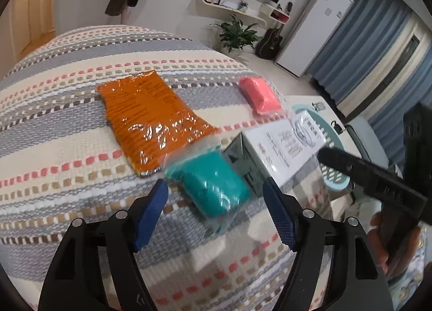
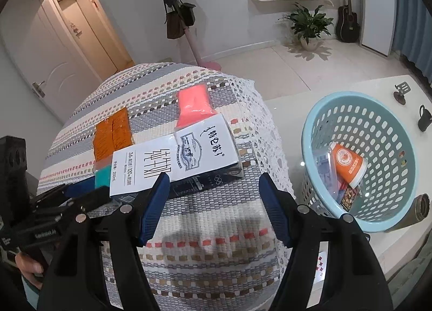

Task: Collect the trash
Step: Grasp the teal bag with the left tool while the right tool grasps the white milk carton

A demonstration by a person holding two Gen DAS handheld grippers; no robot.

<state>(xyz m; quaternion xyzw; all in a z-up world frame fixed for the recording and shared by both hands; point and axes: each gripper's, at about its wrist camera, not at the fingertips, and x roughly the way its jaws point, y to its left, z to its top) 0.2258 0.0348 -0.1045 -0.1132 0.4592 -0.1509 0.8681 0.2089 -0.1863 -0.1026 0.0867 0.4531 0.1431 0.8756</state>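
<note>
Orange wrapper [image 1: 151, 119], pink packet [image 1: 259, 94], teal packet [image 1: 213, 187] and white milk carton [image 2: 175, 154] lie flat on the striped tabletop [image 2: 210, 251]. Blue basket [image 2: 318, 119] holds an orange cup [image 2: 348, 162].

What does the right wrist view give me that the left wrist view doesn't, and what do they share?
Only the right wrist view looks inside the blue basket, where an orange cup and other wrappers already lie; it also shows a doorway.

Only the left wrist view shows the whole teal packet lying between the open left gripper, plus the blue curtains.

Both show the milk carton, the pink packet, the orange wrapper and the striped cloth. The right gripper is open, just short of the carton.
</note>
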